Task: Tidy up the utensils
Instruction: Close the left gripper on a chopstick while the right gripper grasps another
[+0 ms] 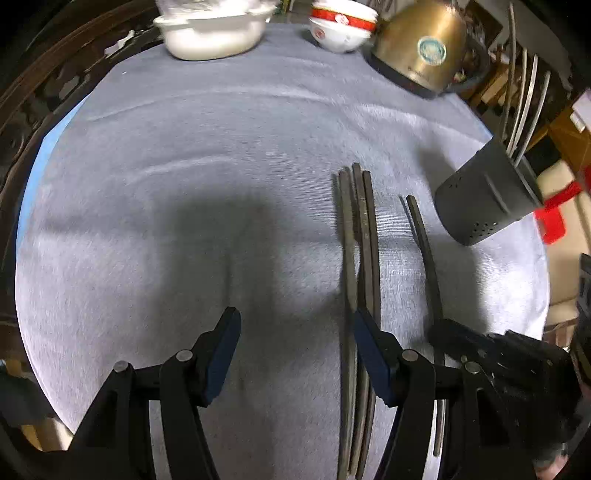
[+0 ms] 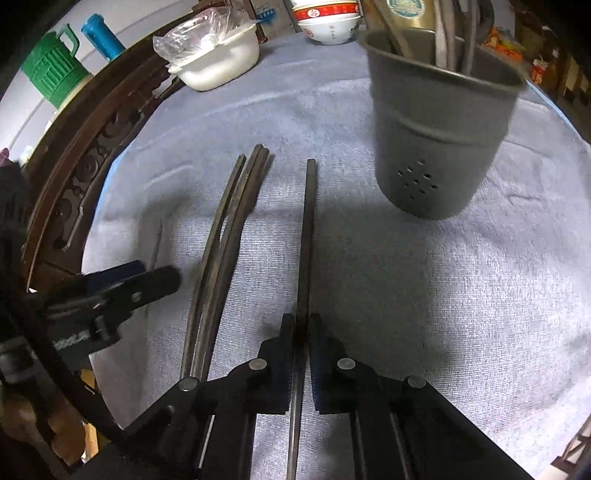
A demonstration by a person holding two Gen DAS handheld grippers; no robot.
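Three dark chopsticks (image 1: 360, 236) lie side by side on the grey cloth; they also show in the right wrist view (image 2: 225, 236). A single dark chopstick (image 2: 308, 229) lies to their right, and my right gripper (image 2: 303, 325) is shut on it near its lower part. It shows in the left wrist view (image 1: 424, 243) too, with the right gripper (image 1: 443, 332) over it. My left gripper (image 1: 295, 321) is open and empty, its right finger over the three chopsticks. A grey perforated utensil holder (image 2: 439, 122) with several utensils in it stands ahead to the right, also seen from the left (image 1: 484, 199).
A white tub (image 1: 214, 33) with a plastic bag, stacked red-rimmed bowls (image 1: 341, 26) and a brass kettle (image 1: 424, 48) stand at the far edge of the grey cloth (image 1: 207, 147). A carved dark wooden rim (image 2: 85, 155) runs along the left. A green jug (image 2: 55, 70) is beyond it.
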